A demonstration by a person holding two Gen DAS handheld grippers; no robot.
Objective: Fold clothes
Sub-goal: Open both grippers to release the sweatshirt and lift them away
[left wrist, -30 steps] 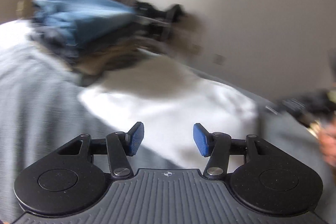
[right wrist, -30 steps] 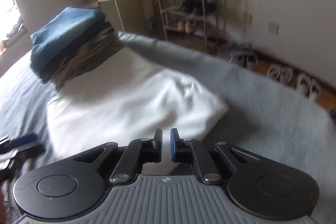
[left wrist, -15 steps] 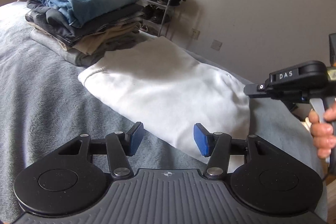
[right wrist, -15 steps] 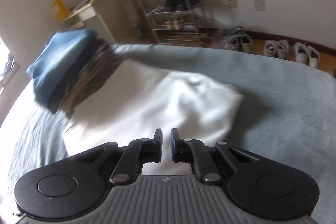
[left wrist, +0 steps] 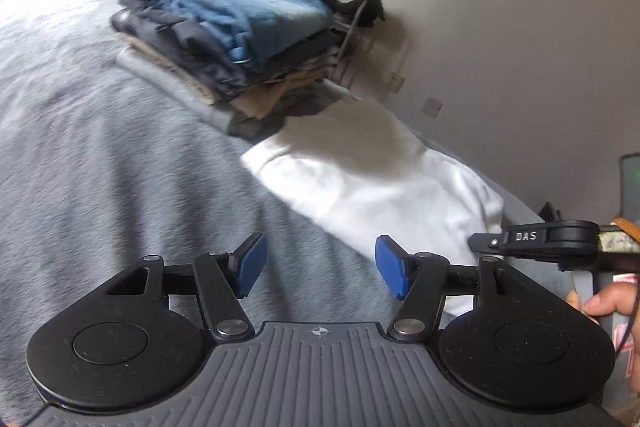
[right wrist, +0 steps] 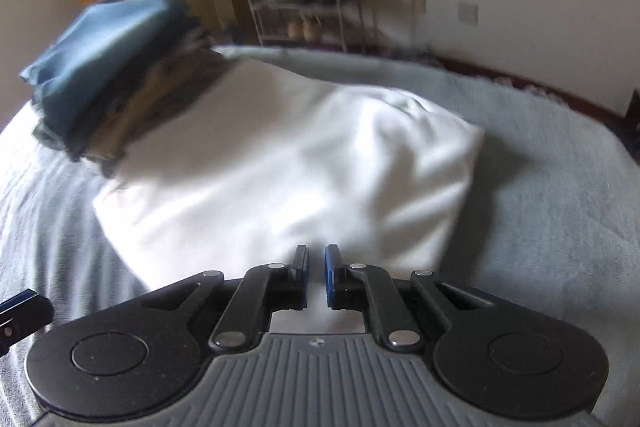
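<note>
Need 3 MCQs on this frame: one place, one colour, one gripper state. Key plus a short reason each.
1. Where does the white garment lie?
A. on top of the stack
B. on the blanket, beside the stack
C. on the shoe rack

2. Colour of the top item on the folded stack?
A. blue
B. red
C. green

3. The left gripper is:
A. shut on the garment
B. open, holding nothing
C. out of view

Key: B, it rests flat on grey bedding next to the pile; A, blue fabric tops it; B, the pads stand wide apart over bare blanket.
</note>
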